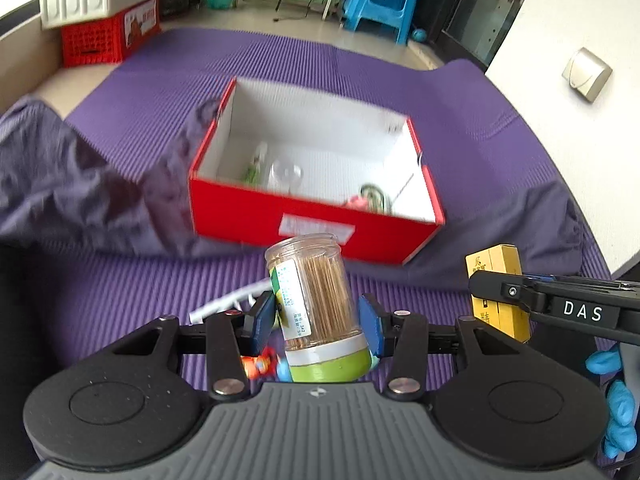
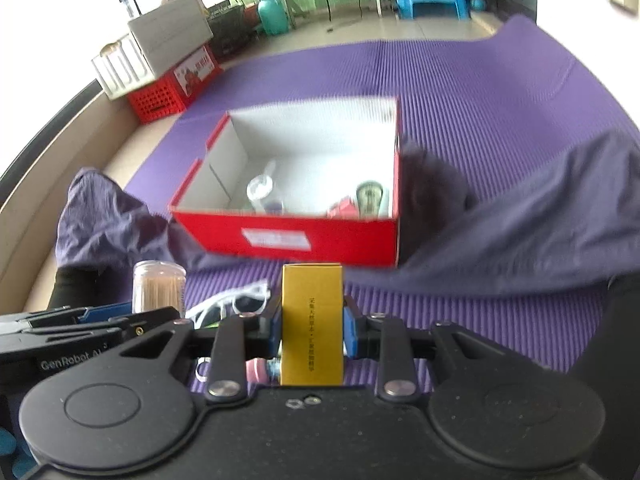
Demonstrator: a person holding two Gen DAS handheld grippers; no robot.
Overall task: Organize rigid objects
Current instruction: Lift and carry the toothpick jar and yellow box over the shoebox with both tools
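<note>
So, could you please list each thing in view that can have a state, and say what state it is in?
Left gripper: shut on the clear plastic toothpick jar.
Clear plastic toothpick jar with green lid: held, tilted, lid toward the camera.
Right gripper: shut on the yellow cardboard packet.
Yellow cardboard packet: held upright, closed.
Red cardboard box: open, holding a few items.
Grey-purple cloth: crumpled around the box.

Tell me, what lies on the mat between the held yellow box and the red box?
In the right wrist view, a fold of dark cloth lies along the near wall of the red box; between it and the yellow box is bare purple mat.
</note>
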